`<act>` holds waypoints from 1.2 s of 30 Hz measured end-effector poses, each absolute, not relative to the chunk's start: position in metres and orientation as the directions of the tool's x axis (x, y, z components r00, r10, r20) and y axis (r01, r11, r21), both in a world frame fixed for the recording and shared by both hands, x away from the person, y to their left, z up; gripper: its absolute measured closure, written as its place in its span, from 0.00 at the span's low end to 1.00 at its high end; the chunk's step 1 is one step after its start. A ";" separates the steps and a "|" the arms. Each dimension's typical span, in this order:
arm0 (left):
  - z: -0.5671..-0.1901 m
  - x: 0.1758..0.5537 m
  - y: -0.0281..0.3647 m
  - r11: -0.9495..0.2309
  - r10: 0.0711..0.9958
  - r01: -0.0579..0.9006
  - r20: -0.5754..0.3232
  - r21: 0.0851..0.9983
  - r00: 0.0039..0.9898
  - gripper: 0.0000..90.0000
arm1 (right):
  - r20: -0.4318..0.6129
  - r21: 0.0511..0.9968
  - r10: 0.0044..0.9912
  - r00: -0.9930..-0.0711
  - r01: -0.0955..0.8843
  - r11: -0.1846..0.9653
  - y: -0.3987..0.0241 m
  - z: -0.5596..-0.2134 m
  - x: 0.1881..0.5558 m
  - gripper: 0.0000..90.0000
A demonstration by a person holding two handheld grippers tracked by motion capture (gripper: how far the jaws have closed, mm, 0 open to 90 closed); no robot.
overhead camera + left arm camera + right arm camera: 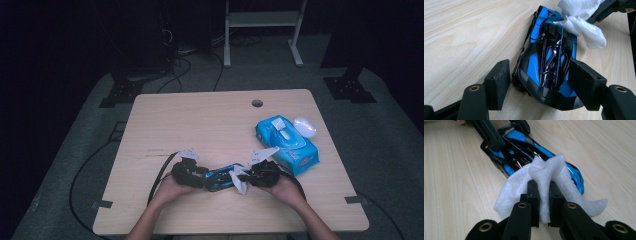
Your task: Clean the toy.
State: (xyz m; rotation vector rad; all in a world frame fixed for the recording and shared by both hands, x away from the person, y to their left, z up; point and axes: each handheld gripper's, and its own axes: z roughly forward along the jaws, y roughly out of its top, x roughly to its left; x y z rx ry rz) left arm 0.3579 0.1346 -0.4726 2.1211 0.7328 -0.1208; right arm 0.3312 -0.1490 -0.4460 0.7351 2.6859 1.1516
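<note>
Right tool point(543, 202) pinching white wipe point(549, 173) on toy car point(549, 57), wipes pack point(287, 143) lid raised

A light wooden tabletop point(200, 125) carries a blue plastic pack of wet wipes point(287, 144) near its right edge (its flip lid stands open). A small white oval object point(305, 127) lies just beside the pack, on its far right. A round cable hole point(257, 103) sits in the tabletop, beyond the pack.
</note>
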 end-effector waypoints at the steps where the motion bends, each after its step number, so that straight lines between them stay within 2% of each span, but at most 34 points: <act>1: -0.473 0.358 0.135 -0.453 0.459 0.542 -0.337 0.707 0.822 0.38 | 0.072 0.710 0.482 -0.873 0.384 0.591 -0.149 -0.446 0.331 0.91; 7: -0.473 0.359 0.136 -0.450 0.465 0.559 -0.351 0.696 0.813 0.35 | 0.087 0.719 0.479 -0.874 0.388 0.577 -0.149 -0.451 0.331 0.92; 14: -0.472 0.356 0.135 -0.460 0.456 0.556 -0.353 0.693 0.817 0.35 | 0.030 0.750 0.478 -0.878 0.336 0.570 -0.151 -0.455 0.319 0.92; 21: -0.471 0.353 0.133 -0.470 0.435 0.544 -0.354 0.695 0.828 0.34 | 0.032 0.752 0.461 -0.887 0.325 0.574 -0.153 -0.456 0.312 0.93; 24: -0.469 0.353 0.135 -0.476 0.442 0.519 -0.317 0.710 0.839 0.37 | 0.004 0.684 0.433 -0.902 0.318 0.657 -0.151 -0.472 0.302 0.92; 25: -0.469 0.353 0.135 -0.476 0.442 0.519 -0.317 0.710 0.839 0.42 | 0.030 0.696 0.440 -0.898 0.334 0.635 -0.154 -0.473 0.304 0.92; 26: -0.468 0.352 0.135 -0.488 0.442 0.491 -0.280 0.722 0.852 0.45 | 0.047 0.692 0.445 -0.894 0.350 0.631 -0.155 -0.472 0.305 0.92; 29: -0.468 0.352 0.134 -0.488 0.442 0.488 -0.277 0.724 0.853 0.45 | 0.049 0.695 0.436 -0.898 0.344 0.631 -0.157 -0.469 0.306 0.92; 32: -0.469 0.353 0.135 -0.481 0.442 0.499 -0.293 0.721 0.848 0.44 | 0.090 0.764 0.461 -0.883 0.358 0.537 -0.166 -0.447 0.313 0.92; 36: -0.470 0.354 0.135 -0.478 0.441 0.510 -0.306 0.715 0.843 0.43 | 0.095 0.770 0.491 -0.866 0.376 0.515 -0.161 -0.443 0.325 0.92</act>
